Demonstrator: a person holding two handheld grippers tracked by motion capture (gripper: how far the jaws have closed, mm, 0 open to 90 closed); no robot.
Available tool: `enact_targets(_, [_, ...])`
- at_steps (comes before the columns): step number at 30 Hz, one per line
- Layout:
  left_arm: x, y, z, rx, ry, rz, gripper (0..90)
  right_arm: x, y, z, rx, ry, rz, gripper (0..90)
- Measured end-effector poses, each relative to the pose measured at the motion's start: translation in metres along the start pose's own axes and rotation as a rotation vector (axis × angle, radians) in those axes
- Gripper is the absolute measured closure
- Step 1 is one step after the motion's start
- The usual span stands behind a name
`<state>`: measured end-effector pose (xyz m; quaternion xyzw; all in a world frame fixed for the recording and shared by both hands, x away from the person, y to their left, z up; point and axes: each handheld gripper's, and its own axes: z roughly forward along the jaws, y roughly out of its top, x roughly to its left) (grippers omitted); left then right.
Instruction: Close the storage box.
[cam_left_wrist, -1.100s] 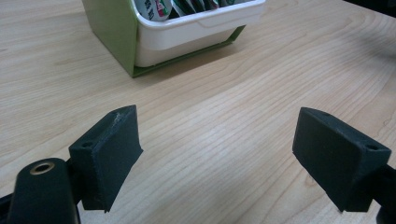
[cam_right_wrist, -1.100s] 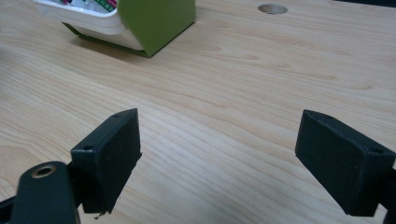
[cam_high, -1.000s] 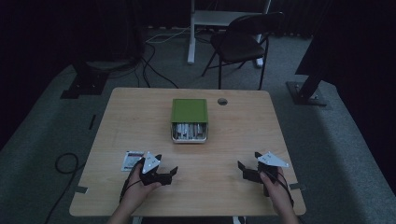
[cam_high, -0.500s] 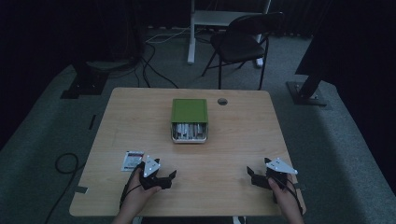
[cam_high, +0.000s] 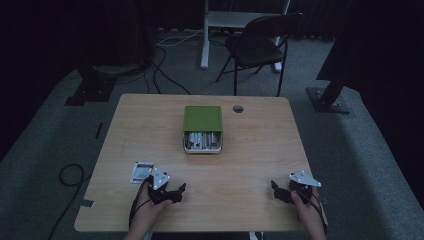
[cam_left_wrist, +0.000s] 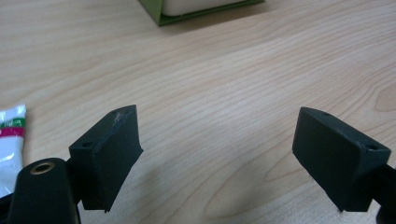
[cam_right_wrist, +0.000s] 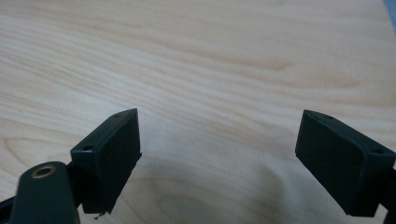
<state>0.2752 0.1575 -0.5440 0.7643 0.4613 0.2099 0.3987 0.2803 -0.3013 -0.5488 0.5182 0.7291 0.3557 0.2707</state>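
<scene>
A green box (cam_high: 202, 119) lies at the middle of the wooden table (cam_high: 250, 150), its near end showing a row of silvery items (cam_high: 202, 141). My left gripper (cam_high: 178, 192) rests low over the table's near left part, jaws pointing right and open. In the left gripper view the left gripper (cam_left_wrist: 217, 144) has bare wood between its pads, and a corner of the green box (cam_left_wrist: 187, 13) sits at the top. My right gripper (cam_high: 276, 191) is near the front right edge, pointing left. The right gripper (cam_right_wrist: 217, 149) stands open over bare wood.
A small white packet (cam_high: 142, 171) lies just left of my left hand; its edge (cam_left_wrist: 11, 140) appears in the left gripper view. A round cable hole (cam_high: 238, 108) is near the table's far edge. A folding chair (cam_high: 260, 45) and cables stand on the floor beyond.
My right hand has drifted toward the table's near right corner and sunk slightly. The left hand has hardly moved. Both jaw pairs stay as wide as before.
</scene>
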Motion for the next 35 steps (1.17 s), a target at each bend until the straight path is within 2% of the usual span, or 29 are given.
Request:
enact_targets(1, [0.0000, 0.0000, 0.0000, 0.000, 0.000, 0.000, 15.8, 0.0001, 0.0000, 0.0005, 0.019, -0.002, 0.000, 13.8])
enact_targets(2, [0.0002, -0.0002, 0.0005, 0.025, 0.003, -0.011, 15.9, 0.0003, -0.0001, 0.0013, 0.031, -0.005, -0.006, 13.8])
enact_targets(5, [0.0004, -0.0002, 0.0005, 0.024, 0.009, -0.015, 16.0, 0.0008, -0.0002, 0.0025, 0.058, -0.025, -0.012, 13.8])
enact_targets(6, [0.0009, -0.0003, 0.0005, 0.026, 0.021, -0.029, 16.0, 0.0008, -0.0002, 0.0025, 0.058, -0.025, -0.012, 13.8])
enact_targets(7, [0.0011, -0.0004, 0.0005, 0.028, 0.025, -0.034, 16.0, 0.0014, -0.0003, 0.0038, 0.088, -0.032, -0.016, 13.7])
enact_targets(12, [0.0010, -0.0012, 0.0023, 0.088, 0.041, -0.056, 16.0, -0.0008, -0.0004, 0.0045, 0.099, -0.038, 0.013, 13.4])
enact_targets(15, [0.0013, -0.0013, 0.0037, 0.114, 0.058, -0.072, 16.0, -0.0032, -0.0002, 0.0051, 0.108, -0.024, 0.030, 13.0])
enact_targets(18, [-0.0002, -0.0011, 0.0043, 0.121, 0.073, -0.062, 16.0, -0.0056, -0.0002, 0.0058, 0.116, -0.011, 0.055, 12.2])
enact_targets(24, [-0.0030, -0.0004, 0.0059, 0.134, 0.101, -0.040, 15.9, -0.0058, -0.0002, 0.0060, 0.118, -0.011, 0.059, 11.9])
enact_targets(29, [-0.0016, -0.0002, 0.0061, 0.130, 0.095, -0.044, 15.9, -0.0058, -0.0002, 0.0060, 0.118, -0.011, 0.058, 11.9])
enact_targets(35, [-0.0015, 0.0003, 0.0066, 0.137, 0.096, -0.029, 15.9, -0.0058, -0.0001, 0.0060, 0.119, -0.011, 0.059, 12.0])
